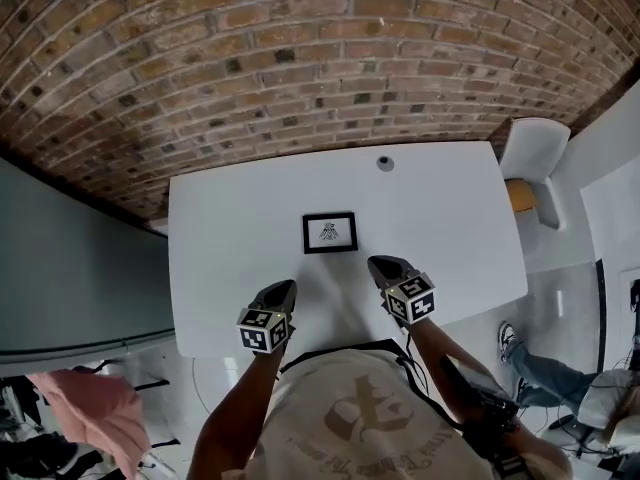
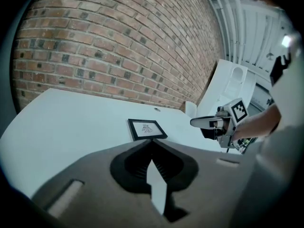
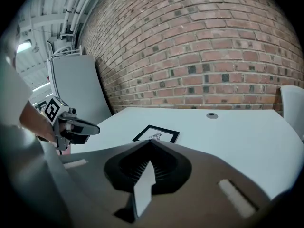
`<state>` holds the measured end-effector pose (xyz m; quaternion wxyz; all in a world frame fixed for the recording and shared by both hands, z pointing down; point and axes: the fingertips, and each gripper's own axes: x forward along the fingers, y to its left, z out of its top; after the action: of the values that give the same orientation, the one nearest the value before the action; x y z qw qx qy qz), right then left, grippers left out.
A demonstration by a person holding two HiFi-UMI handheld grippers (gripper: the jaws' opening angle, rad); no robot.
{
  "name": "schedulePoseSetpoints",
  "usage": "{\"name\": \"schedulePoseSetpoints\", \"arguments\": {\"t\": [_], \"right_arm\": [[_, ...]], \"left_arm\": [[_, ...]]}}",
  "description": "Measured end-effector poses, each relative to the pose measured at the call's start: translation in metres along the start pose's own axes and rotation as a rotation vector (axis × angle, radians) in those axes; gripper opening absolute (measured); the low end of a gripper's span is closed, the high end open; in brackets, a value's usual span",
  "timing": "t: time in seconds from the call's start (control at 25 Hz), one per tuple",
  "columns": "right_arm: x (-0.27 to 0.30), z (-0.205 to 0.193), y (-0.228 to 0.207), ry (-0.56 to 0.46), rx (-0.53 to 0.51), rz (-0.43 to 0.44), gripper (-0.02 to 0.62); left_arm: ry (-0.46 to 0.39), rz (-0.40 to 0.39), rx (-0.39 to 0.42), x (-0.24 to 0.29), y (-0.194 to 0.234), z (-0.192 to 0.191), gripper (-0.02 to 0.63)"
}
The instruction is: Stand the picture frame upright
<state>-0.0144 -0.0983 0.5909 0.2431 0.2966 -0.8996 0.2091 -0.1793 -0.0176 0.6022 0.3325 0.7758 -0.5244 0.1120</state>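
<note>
The frame (image 1: 329, 232) lies flat on the white surface (image 1: 220, 238), about at its middle, face up. It has a black border and a pale picture inside, with a small dark figure too small to read. Both grippers are on the person's side of the frame and touch nothing. The left gripper (image 1: 286, 287) has its jaws pressed together with nothing between them, and it is below the frame's left corner. The right gripper (image 1: 379, 263) is pressed together too and empty, a bit nearer to the frame, just off its right corner. They seem to hover above the surface, though the height is hard to judge. Behind the surface stands a brick wall (image 1: 300, 58).
</note>
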Motion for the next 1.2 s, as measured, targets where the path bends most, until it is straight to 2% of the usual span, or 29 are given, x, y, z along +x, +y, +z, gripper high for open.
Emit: {"name": "schedulePoseSetpoints", "arguments": {"t": [0.28,0.48,0.68,0.76,0.96,1.08,1.2], "right_arm": [[0.038,0.000,-0.026,0.082,0.047,0.006,0.009],[0.066,-0.003,-0.043,0.124,0.083,-0.003,0.009],[0.091,-0.004,-0.054,0.150,0.117,0.004,0.009],[0.100,-0.007,-0.057,0.166,0.140,0.006,0.042],[0.116,-0.010,-0.066,0.211,0.199,-0.006,0.091],[0.124,-0.009,-0.073,0.227,0.236,-0.025,0.121],[0.131,-0.012,-0.074,0.257,0.255,-0.031,0.144]], "left_arm": [[0.025,0.048,-0.013,0.042,0.025,0.026,0.005],[0.041,0.021,-0.048,0.074,0.039,0.035,0.005],[0.102,0.019,-0.077,0.102,0.053,0.032,0.005],[0.132,0.016,-0.087,0.113,0.058,0.028,0.006],[0.196,0.022,-0.118,0.135,0.069,0.025,0.072],[0.247,0.020,-0.138,0.148,0.072,0.022,0.138],[0.302,0.031,-0.136,0.156,0.074,0.019,0.141]]}}
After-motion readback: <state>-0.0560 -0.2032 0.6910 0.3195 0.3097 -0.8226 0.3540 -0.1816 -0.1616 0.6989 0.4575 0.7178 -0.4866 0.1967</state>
